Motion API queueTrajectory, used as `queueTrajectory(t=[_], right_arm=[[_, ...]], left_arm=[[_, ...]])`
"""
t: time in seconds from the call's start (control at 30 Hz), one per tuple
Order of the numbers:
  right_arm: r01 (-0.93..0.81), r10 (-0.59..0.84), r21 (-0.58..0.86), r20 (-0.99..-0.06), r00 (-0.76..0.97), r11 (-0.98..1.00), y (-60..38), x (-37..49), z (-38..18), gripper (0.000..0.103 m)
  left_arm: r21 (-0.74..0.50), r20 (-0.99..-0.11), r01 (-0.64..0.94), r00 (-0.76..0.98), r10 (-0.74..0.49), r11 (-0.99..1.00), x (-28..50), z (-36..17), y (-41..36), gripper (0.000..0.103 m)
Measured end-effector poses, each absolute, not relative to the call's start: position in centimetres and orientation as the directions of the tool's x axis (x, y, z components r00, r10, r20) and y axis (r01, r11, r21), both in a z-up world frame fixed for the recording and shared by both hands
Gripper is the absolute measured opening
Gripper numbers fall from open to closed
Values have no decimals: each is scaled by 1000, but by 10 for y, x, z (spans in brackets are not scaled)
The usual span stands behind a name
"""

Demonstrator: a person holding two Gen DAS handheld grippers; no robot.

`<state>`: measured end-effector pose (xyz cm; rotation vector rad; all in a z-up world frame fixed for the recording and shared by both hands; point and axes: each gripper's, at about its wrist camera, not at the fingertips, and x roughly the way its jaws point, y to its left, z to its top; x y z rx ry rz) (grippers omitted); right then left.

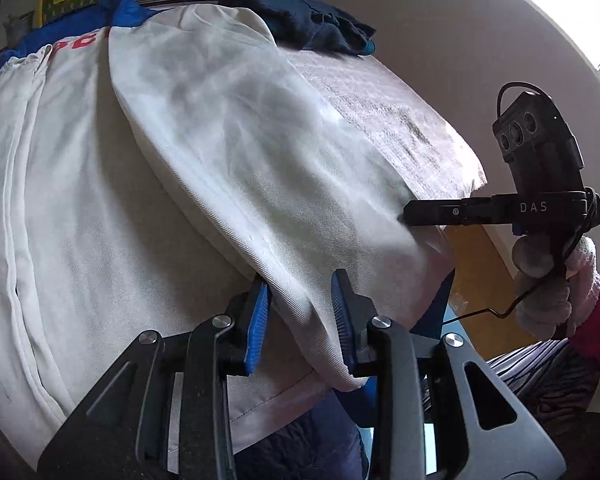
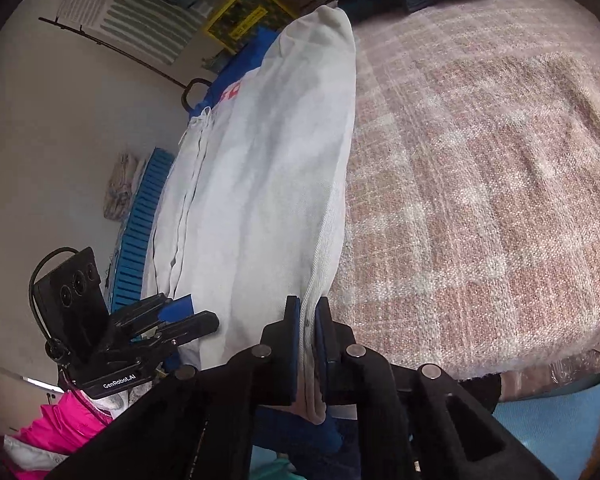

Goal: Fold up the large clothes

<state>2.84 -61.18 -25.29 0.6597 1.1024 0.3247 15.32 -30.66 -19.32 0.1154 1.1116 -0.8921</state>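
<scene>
Now the white garment (image 1: pixel 188 168) lies lengthwise along the edge of the bed (image 2: pixel 480 184), folded over itself, with blue trim and red lettering at its far end. Left tongs (image 1: pixel 300 320) stand spread, blue pads on either side of the garment's near folded edge without squeezing it. Right tongs (image 2: pixel 308 344) are pressed together, pinching the garment's near hem. Dark blue clothes (image 1: pixel 308 20) sit heaped at the far side of the bed.
</scene>
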Motion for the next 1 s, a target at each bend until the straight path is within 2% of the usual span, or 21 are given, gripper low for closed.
queueTrajectory(t=[0.07, 0.13, 0.27, 0.4, 0.47, 0.57, 0.7, 0.83, 0.9, 1.0], right_arm=[[85, 536, 621, -730, 424, 779, -607, 30, -251, 4], [77, 504, 582, -756, 417, 810, -599, 33, -246, 4], [30, 468, 535, -765, 442, 844, -577, 35, -220, 3], [-39, 426, 465, -772, 472, 884, -556, 38, -194, 3], [-46, 420, 455, -775, 473, 890, -550, 42, -191, 3], [-31, 406, 445, -784, 469, 895, -546, 46, -193, 3], [-2, 397, 451, -783, 479, 892, -548, 46, -192, 3], [-41, 363, 394, -796, 484, 918, -537, 42, -186, 3], [-82, 359, 368, -798, 484, 926, -523, 45, -180, 3], [-147, 364, 335, -801, 476, 931, -500, 51, -175, 3]], left_arm=[[-342, -836, 648, 120, -535, 680, 156, -210, -306, 29], [-356, -821, 645, 129, -556, 676, 155, -209, -301, 29], [-402, -806, 599, 127, -579, 692, 156, -195, -282, 29], [-395, -778, 608, 177, -603, 689, 158, -169, -261, 29], [-413, -758, 599, 192, -623, 686, 162, -159, -251, 29], [-377, -756, 612, 230, -612, 695, 166, -155, -254, 29], [-364, -792, 631, 178, -584, 686, 170, -181, -280, 29], [-379, -825, 630, 100, -555, 678, 167, -214, -295, 29], [-400, -825, 611, 85, -559, 683, 170, -207, -285, 29], [-468, -775, 545, 125, -619, 695, 183, -175, -246, 29]])
